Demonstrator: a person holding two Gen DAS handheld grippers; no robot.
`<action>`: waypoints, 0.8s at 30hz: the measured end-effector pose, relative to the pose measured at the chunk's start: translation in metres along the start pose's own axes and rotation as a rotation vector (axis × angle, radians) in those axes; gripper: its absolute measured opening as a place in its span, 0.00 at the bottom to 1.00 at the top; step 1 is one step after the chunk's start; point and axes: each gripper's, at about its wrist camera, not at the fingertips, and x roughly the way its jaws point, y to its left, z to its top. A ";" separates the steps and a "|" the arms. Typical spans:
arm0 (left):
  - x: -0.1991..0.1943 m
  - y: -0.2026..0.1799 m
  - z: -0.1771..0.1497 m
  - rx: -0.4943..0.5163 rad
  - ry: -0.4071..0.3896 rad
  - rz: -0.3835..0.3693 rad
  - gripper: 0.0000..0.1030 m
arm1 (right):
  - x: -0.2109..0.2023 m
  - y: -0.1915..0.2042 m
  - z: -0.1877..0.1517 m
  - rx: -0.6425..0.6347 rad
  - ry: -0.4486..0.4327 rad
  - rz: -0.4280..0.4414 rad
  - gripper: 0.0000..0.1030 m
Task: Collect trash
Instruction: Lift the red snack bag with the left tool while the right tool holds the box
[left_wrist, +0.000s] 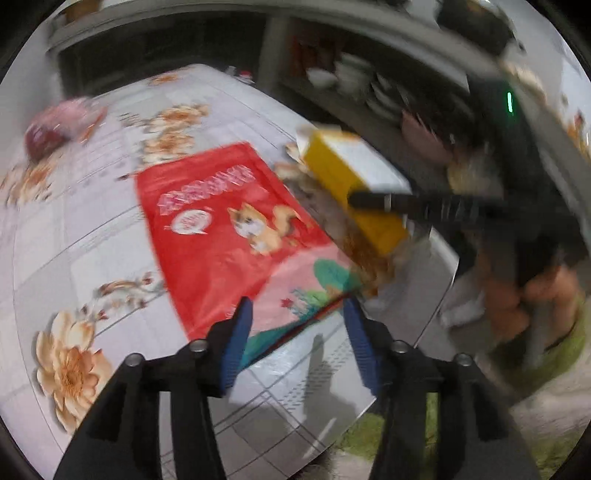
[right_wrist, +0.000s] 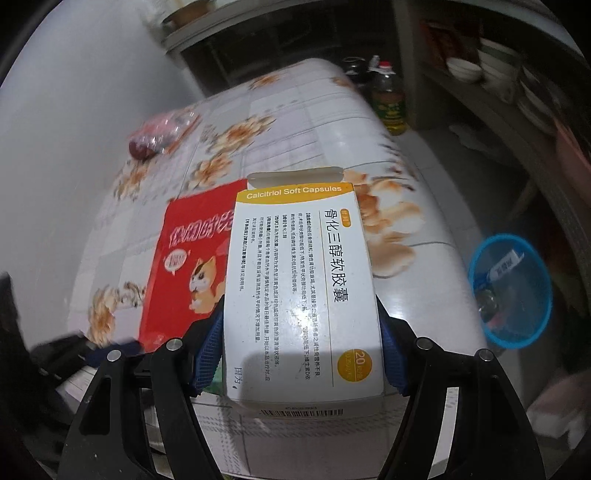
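The white and yellow capsule box (right_wrist: 301, 291) sits clamped between the blue pads of the right gripper (right_wrist: 301, 347), lifted over the flowered table (right_wrist: 413, 306). The left gripper (left_wrist: 295, 339) has its jaws apart and empty, above the near edge of a flat red packet (left_wrist: 221, 229) lying on the table. A blue bin (right_wrist: 511, 291) stands beside the table, some rubbish inside.
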 end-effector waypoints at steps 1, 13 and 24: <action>-0.002 0.008 0.002 -0.036 -0.012 -0.006 0.52 | 0.003 0.005 -0.001 -0.016 0.002 -0.005 0.65; 0.025 0.080 0.019 -0.413 0.024 -0.065 0.53 | 0.028 0.031 -0.013 -0.127 0.049 -0.086 0.65; 0.044 0.096 0.027 -0.599 0.016 -0.430 0.53 | 0.030 0.029 -0.012 -0.122 0.056 -0.061 0.65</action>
